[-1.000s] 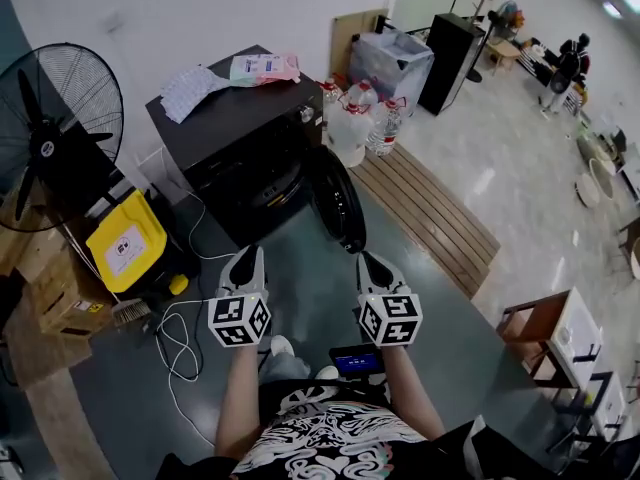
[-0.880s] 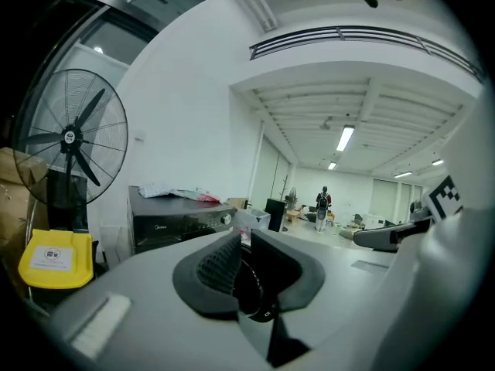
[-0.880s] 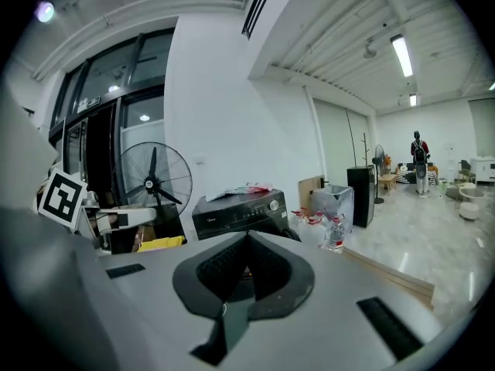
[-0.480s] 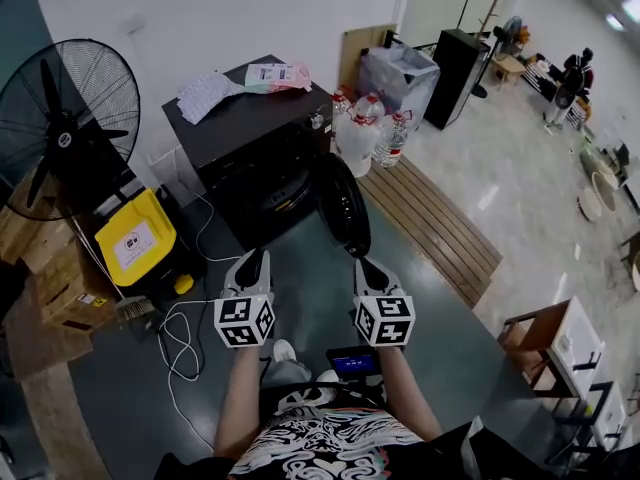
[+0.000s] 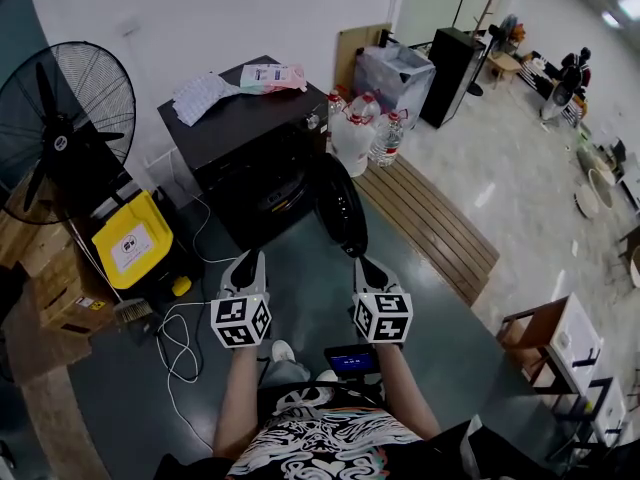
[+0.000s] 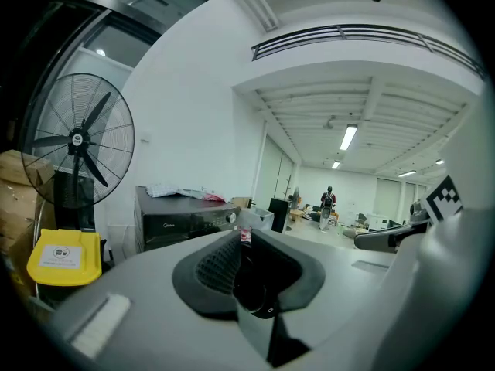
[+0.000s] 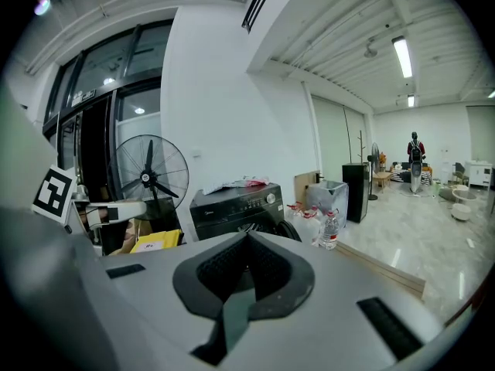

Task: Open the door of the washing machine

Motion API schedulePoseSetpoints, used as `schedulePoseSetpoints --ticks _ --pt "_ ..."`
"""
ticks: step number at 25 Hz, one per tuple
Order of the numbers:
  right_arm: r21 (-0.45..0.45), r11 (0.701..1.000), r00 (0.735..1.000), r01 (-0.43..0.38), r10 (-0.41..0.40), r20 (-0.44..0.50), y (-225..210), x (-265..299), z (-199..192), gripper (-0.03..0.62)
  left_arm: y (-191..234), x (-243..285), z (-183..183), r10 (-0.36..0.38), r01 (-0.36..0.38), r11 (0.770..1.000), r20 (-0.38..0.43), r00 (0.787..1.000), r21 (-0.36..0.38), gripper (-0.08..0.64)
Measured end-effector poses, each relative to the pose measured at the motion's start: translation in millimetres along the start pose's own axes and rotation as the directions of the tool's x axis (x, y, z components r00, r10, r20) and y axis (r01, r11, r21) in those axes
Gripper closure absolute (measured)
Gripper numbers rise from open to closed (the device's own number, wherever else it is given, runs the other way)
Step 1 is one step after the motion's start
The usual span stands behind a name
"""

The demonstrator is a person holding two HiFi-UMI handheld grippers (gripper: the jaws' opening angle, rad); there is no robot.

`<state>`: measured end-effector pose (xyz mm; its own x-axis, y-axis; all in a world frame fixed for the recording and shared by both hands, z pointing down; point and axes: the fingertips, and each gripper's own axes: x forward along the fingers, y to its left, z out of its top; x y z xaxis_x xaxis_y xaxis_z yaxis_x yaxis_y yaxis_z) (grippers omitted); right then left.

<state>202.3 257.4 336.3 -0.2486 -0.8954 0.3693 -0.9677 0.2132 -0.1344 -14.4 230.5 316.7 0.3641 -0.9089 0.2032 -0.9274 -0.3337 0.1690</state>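
The black washing machine (image 5: 250, 158) stands against the white wall, with papers and a pink packet on its top. Its round door (image 5: 340, 208) stands swung out to the right of the drum opening. Both grippers hover side by side over the grey floor in front of it, touching nothing. My left gripper (image 5: 250, 258) shows a narrow slit between its pads, and nothing is in it. My right gripper (image 5: 365, 265) has its pads pressed together and is empty. The left gripper view shows the left gripper (image 6: 244, 238) with the machine (image 6: 182, 219) beyond. The right gripper view shows the right gripper (image 7: 249, 238), the machine (image 7: 236, 207) and the door's edge (image 7: 288, 229).
A tall black fan (image 5: 60, 138), a yellow box (image 5: 130, 243) and cardboard boxes (image 5: 60, 288) stand left of the machine. White cables (image 5: 180, 338) trail on the floor. Water bottles (image 5: 360, 128) and a wooden pallet (image 5: 430, 218) lie to its right. A wooden stool (image 5: 545, 333) stands near right.
The head view has shifted slightly. Both grippers stay in about the same place, and the door stands swung out as before.
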Motion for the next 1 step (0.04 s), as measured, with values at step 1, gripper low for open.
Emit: schedulePoseSetpoints --ticks 1 --pt "0.001 1.000 1.000 0.000 0.000 -0.003 -0.2 1.3 -0.4 0.591 0.9 0.4 -0.4 0.001 -0.001 1.000 -0.002 1.000 0.000 0.520"
